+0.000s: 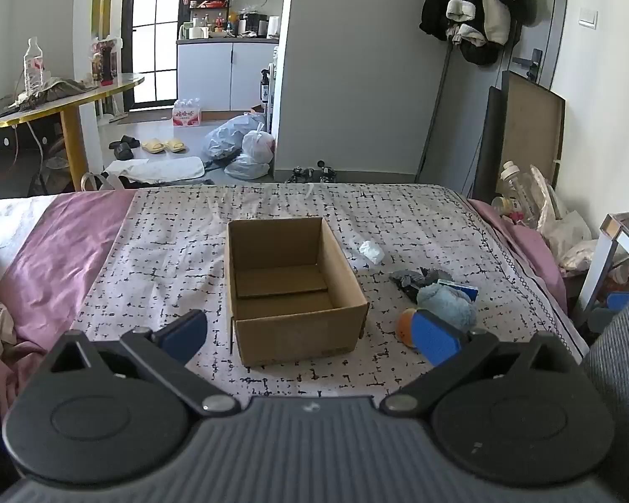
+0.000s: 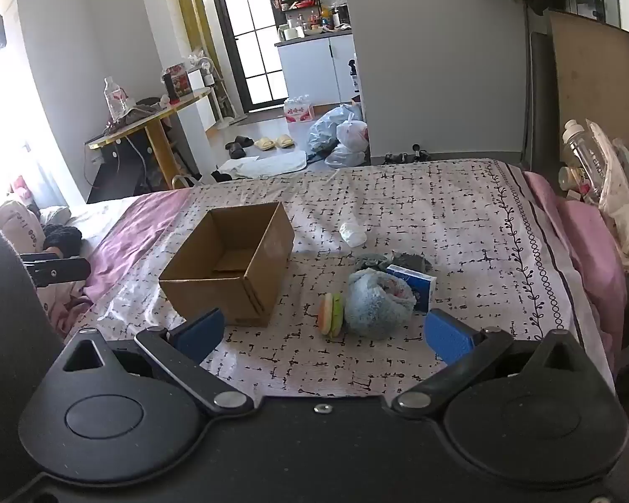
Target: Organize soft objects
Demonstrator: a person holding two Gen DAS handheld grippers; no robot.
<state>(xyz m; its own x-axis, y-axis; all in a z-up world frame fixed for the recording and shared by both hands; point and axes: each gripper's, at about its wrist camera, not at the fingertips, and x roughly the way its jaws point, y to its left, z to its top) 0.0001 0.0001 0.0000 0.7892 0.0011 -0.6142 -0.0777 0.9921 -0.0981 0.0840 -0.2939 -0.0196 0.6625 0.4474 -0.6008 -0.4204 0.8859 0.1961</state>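
Note:
An open, empty cardboard box (image 1: 289,289) stands on the patterned bedspread; it also shows in the right wrist view (image 2: 230,268). To its right lie a fluffy light-blue cloth (image 2: 377,302), a small burger-shaped toy (image 2: 332,315), a blue-and-white tissue pack (image 2: 415,285), a dark grey cloth (image 2: 398,260) and a crumpled white piece (image 2: 352,234). The blue cloth (image 1: 446,304) and the toy (image 1: 404,329) show in the left wrist view too. My left gripper (image 1: 310,339) is open and empty in front of the box. My right gripper (image 2: 325,333) is open and empty just before the toy and blue cloth.
The bedspread (image 2: 461,218) covers a bed with a purple sheet (image 1: 54,251) at the left. A cluttered bedside stand with bottles and bags (image 2: 599,176) is at the right. Beyond the foot lie plastic bags (image 1: 243,146) and slippers on the floor.

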